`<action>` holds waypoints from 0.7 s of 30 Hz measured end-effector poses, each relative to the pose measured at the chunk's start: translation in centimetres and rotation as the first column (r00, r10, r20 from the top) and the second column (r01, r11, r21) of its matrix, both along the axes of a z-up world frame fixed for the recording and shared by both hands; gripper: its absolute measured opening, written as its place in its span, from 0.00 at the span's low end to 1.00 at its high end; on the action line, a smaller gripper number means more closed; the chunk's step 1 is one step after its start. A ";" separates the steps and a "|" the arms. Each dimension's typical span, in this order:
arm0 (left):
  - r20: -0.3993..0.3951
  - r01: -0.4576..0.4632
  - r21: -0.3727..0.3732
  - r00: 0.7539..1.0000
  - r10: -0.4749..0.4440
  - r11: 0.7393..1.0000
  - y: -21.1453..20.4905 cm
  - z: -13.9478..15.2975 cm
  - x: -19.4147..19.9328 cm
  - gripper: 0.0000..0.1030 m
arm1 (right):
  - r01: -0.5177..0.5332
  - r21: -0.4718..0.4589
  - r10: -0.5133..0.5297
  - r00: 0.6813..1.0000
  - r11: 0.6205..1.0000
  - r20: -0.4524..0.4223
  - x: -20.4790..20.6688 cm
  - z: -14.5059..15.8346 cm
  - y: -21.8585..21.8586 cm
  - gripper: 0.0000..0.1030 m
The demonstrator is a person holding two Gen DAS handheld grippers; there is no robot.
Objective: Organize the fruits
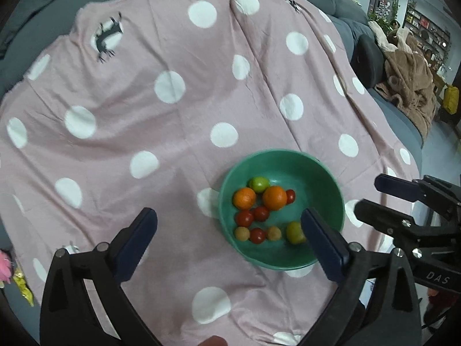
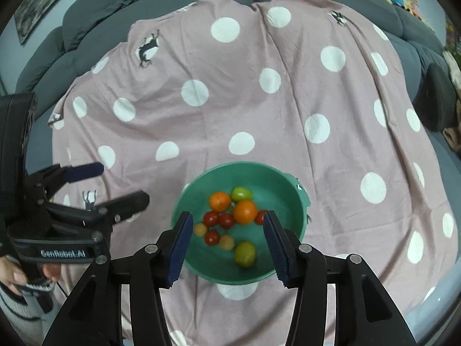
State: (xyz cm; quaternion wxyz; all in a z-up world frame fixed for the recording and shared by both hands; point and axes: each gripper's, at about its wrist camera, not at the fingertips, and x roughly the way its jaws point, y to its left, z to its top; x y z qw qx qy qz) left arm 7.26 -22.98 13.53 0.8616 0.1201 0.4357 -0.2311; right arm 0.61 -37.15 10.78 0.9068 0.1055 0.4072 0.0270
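**Fruit in the green bowl, both grippers empty above it**

The green bowl (image 1: 325,178) sits on a pink blanket (image 1: 173,150) with white polka dots, spread over a grey sofa (image 2: 95,14). Inside it lie two oranges (image 1: 274,197), several small red tomatoes (image 1: 245,218), two pale brownish round fruits (image 1: 241,233) and two green fruits (image 1: 294,232), all clustered near the bowl's middle.

From the left wrist, the left gripper (image 1: 229,220) has its jaws spread wide with nothing between the pads; its right-hand finger overlaps the bowl's near rim, while the other hangs over bare blanket. This view alone shows the room at the right edge: shelving, a brown fleecy garment (image 1: 409,86) on the sofa end, and the right gripper (image 1: 371,196) from the side.

From the right wrist, the right gripper (image 2: 227,220) stands partly open, narrower than the left, framing the fruit from above and gripping none of it. Only this view shows the person's hand (image 2: 17,274) on the left gripper's handle, a striped sleeve (image 2: 17,311), and a framed picture (image 2: 40,3) on the wall at upper left.
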 end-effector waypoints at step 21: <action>0.041 -0.021 0.033 0.999 0.020 0.999 -0.6 3.3 -1.0 0.98 | -0.038 -0.073 0.041 0.998 0.997 0.041 -1.3 3.3 1.0 0.50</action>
